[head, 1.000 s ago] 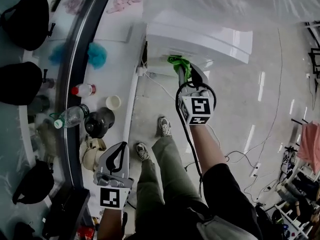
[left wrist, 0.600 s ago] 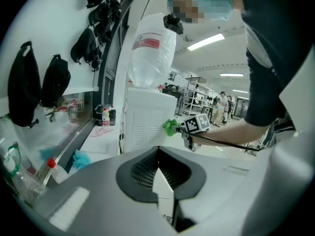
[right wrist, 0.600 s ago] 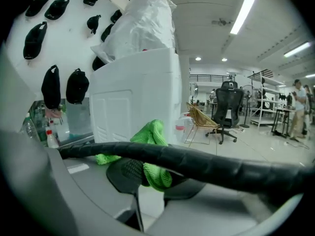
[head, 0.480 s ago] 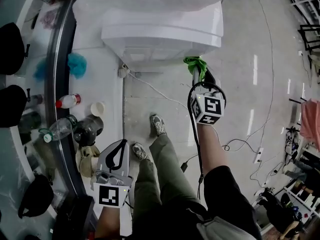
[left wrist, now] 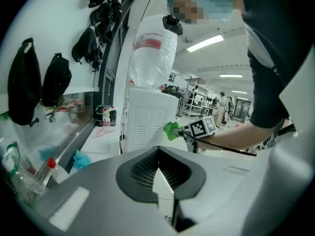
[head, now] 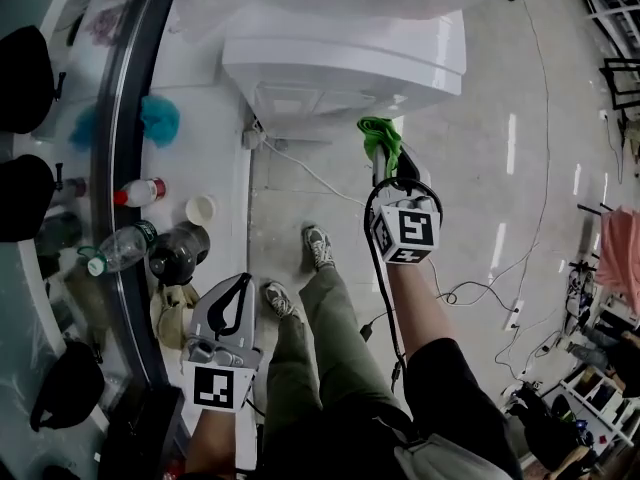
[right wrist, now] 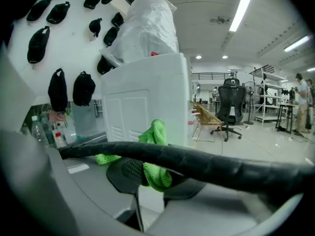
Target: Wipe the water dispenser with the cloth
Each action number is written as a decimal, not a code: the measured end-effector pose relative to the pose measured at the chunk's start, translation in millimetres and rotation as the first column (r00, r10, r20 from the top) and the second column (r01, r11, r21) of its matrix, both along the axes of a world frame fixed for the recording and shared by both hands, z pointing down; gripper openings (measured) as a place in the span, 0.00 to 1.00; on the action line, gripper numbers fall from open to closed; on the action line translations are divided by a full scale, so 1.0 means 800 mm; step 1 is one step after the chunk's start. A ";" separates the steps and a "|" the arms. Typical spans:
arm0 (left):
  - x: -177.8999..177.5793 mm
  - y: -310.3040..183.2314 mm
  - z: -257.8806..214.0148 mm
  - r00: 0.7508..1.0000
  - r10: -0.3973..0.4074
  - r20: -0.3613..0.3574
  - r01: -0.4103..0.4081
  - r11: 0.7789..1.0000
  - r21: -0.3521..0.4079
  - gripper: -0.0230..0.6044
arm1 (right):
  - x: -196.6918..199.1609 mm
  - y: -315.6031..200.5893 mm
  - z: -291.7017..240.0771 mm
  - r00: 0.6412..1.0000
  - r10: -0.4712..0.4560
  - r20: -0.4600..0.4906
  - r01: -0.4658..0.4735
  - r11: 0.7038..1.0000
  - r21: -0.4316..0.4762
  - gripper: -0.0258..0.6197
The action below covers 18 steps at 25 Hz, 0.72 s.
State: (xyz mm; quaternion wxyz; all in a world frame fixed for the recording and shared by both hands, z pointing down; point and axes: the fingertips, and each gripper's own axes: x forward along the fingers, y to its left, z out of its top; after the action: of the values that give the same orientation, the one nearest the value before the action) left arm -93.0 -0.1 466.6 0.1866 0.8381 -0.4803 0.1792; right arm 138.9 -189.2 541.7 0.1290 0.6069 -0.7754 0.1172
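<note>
Two handheld grippers face the white water dispenser (head: 340,63). Just beside it, the right gripper (head: 388,163) is clamped on the green cloth (head: 379,135). The left gripper (head: 236,290), jaws together and empty, hangs well back from it.

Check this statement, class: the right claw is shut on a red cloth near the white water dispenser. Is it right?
Not quite. The cloth is green, not red, as the right gripper view shows. The rest stands: the right claw is shut on it, near the white water dispenser.
</note>
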 end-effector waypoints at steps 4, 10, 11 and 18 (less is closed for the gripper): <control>-0.028 0.004 0.004 0.999 -0.048 0.004 0.048 0.999 0.002 0.04 | -0.082 0.003 0.018 0.992 -0.110 0.056 0.111 0.994 -0.021 0.18; -0.063 0.020 0.009 0.992 -0.129 0.011 0.129 0.992 -0.004 0.04 | -0.203 -0.012 0.038 0.954 -0.283 0.096 0.286 0.958 -0.019 0.18; -0.070 0.023 0.010 0.989 -0.147 0.013 0.147 0.989 -0.004 0.04 | -0.218 -0.016 0.041 0.948 -0.303 0.099 0.306 0.952 -0.019 0.18; -0.111 0.045 0.015 0.967 -0.251 0.044 0.252 0.968 -0.020 0.04 | -0.262 -0.043 0.068 0.926 -0.369 0.082 0.374 0.926 -0.052 0.18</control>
State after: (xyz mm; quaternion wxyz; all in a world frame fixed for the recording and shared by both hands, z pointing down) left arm -181.9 35.5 478.9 0.2084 0.7641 -0.5841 0.1775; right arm -71.0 -223.7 595.8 0.1415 0.4400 -0.8760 0.1376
